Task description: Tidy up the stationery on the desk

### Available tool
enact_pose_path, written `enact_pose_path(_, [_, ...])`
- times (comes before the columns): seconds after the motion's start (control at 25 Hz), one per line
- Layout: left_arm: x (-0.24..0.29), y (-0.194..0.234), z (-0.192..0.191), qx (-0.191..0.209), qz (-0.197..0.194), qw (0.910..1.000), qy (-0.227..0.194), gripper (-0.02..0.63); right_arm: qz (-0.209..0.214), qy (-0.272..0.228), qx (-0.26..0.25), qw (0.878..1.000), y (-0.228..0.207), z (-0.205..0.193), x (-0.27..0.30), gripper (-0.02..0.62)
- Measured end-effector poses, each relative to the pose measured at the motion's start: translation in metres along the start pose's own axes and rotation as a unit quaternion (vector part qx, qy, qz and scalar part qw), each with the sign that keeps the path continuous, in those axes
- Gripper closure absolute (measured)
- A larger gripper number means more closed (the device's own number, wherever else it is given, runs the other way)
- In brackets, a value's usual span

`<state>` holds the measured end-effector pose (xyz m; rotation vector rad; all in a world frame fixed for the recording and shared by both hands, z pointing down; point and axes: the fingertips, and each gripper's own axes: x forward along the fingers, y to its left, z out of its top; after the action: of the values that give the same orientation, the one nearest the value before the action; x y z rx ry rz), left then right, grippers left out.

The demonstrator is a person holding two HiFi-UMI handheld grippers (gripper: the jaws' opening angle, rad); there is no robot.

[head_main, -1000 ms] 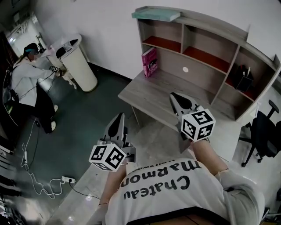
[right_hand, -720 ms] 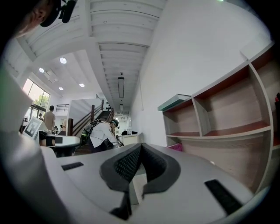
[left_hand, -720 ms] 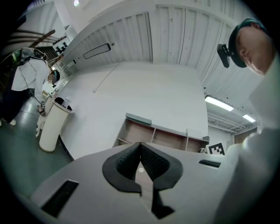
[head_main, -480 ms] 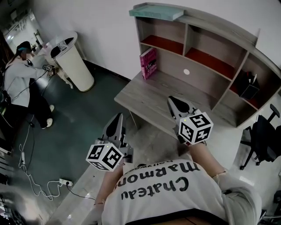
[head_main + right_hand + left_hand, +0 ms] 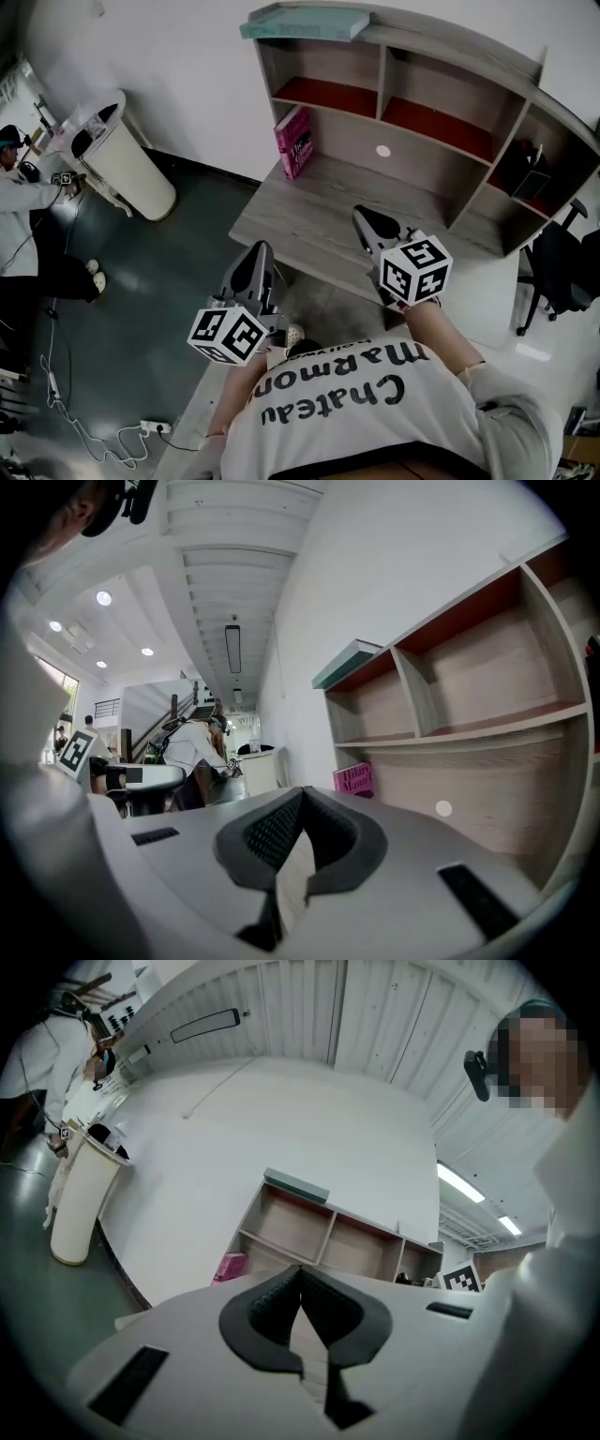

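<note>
Both grippers are out in front of the person's chest, lower middle of the head view. The left gripper (image 5: 256, 251) and right gripper (image 5: 365, 215) have their jaws pressed together with nothing between them - makes sense, I'd guess, since neither is near anything yet.

The grey wood-grain desk with shelf hutch (image 5: 319, 202) fills the upper middle and right. A pink hardcover book (image 5: 293, 142) stands leaning at the left of the desktop. A black pen holder (image 5: 527, 169) sits in the right-hand cubby, and a flat teal book (image 5: 305, 25) lies on top of the hutch. The book looks like the closest pick - but that's my guess.
</note>
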<state>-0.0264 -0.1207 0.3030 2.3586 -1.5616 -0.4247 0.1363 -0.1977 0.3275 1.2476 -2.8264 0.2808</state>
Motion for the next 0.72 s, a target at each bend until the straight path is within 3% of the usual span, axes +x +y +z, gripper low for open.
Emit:
enact_pose_path(0.32, [0.06, 0.058, 0.045, 0.002, -0.044, 0.999, 0.01, 0.591, -0.043, -0.016, 0.009, 0.999, -0.011, 0.03, 0.066, 0.583])
enact_pose_path(0.72, [0.128, 0.11, 0.094, 0.018, -0.118, 0.9927, 0.012, 0.591, -0.123, -0.076, 0.01, 0.989, -0.03, 0.072, 0.111, 0.583])
